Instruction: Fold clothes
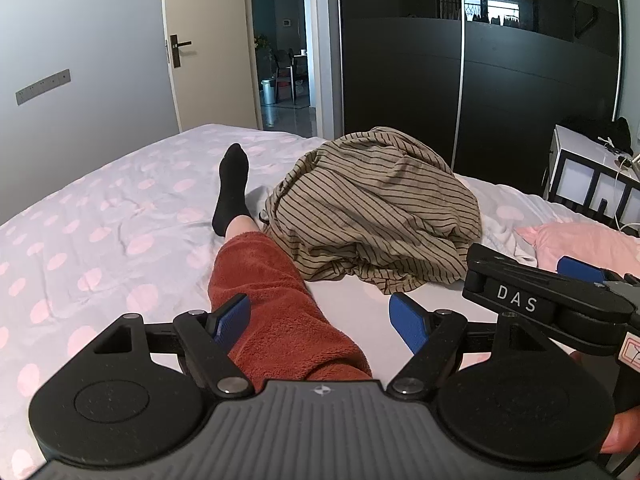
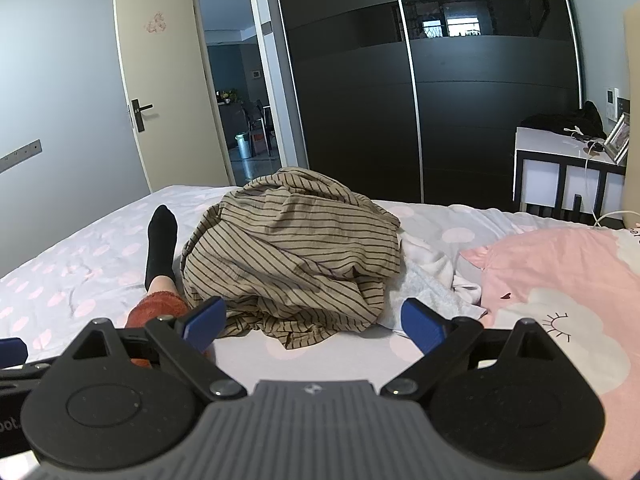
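A bedroom, seen from two handheld grippers held low over a bed (image 1: 100, 208) with a pale sheet dotted in pink. A tan garment with thin dark stripes (image 1: 372, 208) lies in a crumpled mound near the middle of the bed, toward its far edge, with some white cloth (image 2: 432, 268) bunched just beside it on the side of a pink pillow (image 2: 560, 280) at the bed's right edge. The person's leg (image 1: 276, 312), in a rust-red fleece trouser and a black sock (image 1: 232, 188), stretches along the sheet just left of the mound. The left gripper (image 1: 322, 322) hovers above that leg, its blue-padded tongs spread wide and holding nothing. The right gripper (image 2: 316, 322) points straight at the near hem of the striped garment, its tongs also apart and empty. Folding seems not to have begun; this looks like the approach to a first grasp. The next move likely calls for finding a hem or shoulder seam in the heap, pinching it, and lifting the cloth to spread it flat on the bare sheet.
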A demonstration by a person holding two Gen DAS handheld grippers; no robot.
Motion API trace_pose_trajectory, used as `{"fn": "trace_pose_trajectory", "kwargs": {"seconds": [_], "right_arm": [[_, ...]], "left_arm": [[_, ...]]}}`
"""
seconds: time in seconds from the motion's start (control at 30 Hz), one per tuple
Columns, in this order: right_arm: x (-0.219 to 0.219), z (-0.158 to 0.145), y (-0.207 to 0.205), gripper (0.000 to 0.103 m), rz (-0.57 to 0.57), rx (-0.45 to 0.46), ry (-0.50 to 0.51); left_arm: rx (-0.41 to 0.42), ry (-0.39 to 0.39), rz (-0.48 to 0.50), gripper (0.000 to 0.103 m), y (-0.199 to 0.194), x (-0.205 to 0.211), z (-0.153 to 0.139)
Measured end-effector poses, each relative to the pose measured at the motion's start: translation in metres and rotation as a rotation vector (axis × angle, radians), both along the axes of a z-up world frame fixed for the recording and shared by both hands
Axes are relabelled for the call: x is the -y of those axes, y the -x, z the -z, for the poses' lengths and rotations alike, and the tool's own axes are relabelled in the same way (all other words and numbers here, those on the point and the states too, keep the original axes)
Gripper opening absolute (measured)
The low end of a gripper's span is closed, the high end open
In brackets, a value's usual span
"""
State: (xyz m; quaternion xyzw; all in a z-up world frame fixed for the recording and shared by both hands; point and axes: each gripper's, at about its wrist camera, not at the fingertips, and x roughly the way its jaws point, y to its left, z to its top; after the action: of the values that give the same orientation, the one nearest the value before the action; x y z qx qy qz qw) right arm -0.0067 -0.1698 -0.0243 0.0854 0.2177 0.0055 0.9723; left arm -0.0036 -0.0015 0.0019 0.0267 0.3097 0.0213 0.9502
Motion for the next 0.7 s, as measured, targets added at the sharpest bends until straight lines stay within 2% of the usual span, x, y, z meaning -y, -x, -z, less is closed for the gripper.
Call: {"fn": "trace_pose_trajectory", "kwargs": {"seconds": [0.7], "right_arm": [[0.0022, -0.0011, -0.0039, 0.096, -0.029, -0.013, -0.006]], "left_arm": [[-0.017, 0.007, -0.01, 0.09, -0.0007, -0.0028, 0.0027]]}}
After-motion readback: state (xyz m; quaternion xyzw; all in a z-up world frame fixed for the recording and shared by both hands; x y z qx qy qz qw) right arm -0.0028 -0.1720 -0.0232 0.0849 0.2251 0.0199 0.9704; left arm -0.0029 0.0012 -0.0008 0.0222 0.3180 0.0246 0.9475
